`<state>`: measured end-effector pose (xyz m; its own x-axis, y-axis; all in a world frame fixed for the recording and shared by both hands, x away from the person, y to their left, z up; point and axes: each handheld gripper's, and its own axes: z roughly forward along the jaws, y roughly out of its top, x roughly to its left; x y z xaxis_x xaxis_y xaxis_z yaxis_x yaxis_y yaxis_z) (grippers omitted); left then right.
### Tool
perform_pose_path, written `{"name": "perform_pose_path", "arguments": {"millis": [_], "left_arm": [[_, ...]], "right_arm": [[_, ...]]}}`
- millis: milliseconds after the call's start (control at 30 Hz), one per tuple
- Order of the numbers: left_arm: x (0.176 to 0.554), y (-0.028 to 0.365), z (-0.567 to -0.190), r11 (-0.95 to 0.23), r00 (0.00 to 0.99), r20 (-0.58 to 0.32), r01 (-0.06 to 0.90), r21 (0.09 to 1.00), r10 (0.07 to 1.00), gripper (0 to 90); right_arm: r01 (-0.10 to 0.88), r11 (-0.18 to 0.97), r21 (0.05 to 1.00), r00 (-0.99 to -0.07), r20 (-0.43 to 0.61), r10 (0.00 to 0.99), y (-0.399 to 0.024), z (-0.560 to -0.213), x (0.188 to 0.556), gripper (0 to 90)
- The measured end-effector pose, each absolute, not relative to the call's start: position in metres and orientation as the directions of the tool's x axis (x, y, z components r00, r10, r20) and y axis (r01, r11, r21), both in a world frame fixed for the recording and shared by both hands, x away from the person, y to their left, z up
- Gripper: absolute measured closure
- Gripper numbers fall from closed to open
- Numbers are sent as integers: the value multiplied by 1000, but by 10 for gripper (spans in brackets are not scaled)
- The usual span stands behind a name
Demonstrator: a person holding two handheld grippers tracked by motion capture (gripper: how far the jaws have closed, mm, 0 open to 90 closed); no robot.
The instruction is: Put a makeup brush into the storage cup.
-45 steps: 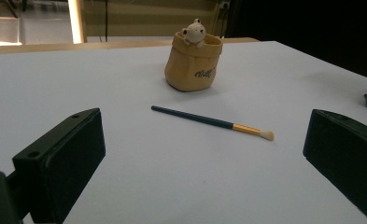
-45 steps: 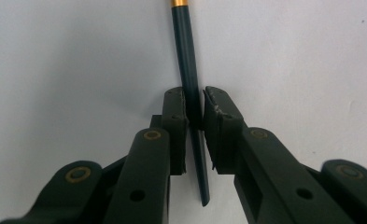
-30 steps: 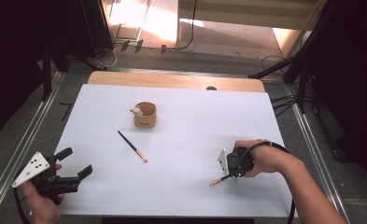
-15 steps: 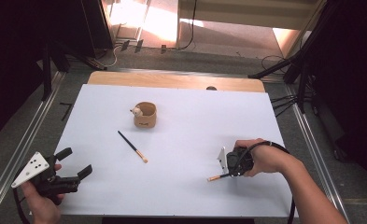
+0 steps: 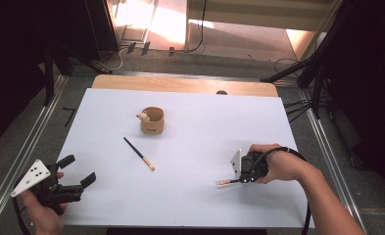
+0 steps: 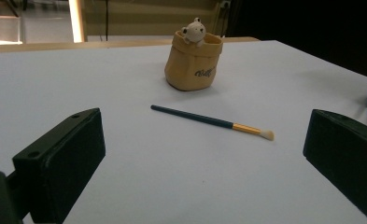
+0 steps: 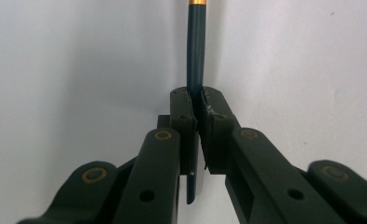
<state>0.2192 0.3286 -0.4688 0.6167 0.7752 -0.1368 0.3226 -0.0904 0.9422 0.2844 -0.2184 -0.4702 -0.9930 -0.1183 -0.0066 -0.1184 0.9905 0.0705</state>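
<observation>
My right gripper (image 5: 240, 180) (image 7: 199, 100) is shut on the dark handle of a makeup brush (image 7: 195, 51) (image 5: 224, 183), low over the white table at the right front; the brush's gold end points left. A second dark-handled brush (image 5: 138, 153) (image 6: 211, 121) with a gold ferrule and pale tip lies loose near the table's middle. Behind it stands a tan pouch-shaped holder (image 5: 153, 121) (image 6: 193, 65) with a small bear figure on its rim. My left gripper (image 5: 75, 172) (image 6: 204, 154) is open at the front left corner, aimed at the loose brush, with nothing between its fingers.
The white sheet (image 5: 195, 112) covers most of the wooden tabletop (image 5: 180, 84), whose far strip shows bare. Metal rails (image 5: 23, 152) run along both sides, and dark stands and cables (image 5: 302, 73) sit beyond the far right corner.
The brush in my right gripper has swung from pointing down-left to lying nearly level, pointing left. Both hands have stayed where they were.
</observation>
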Motion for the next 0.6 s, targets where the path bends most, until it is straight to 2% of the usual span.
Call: {"name": "perform_pose_path", "arguments": {"millis": [467,600], "left_arm": [[219,327,-469,-83,615,-143,324,942,775,0],[219,328,-469,-85,616,-141,323,942,775,0]], "right_arm": [[-73,984,162,-997,-3,-74,-224,-458,284,858],[-55,972,227,-998,-14,-53,-225,-451,286,858]]}}
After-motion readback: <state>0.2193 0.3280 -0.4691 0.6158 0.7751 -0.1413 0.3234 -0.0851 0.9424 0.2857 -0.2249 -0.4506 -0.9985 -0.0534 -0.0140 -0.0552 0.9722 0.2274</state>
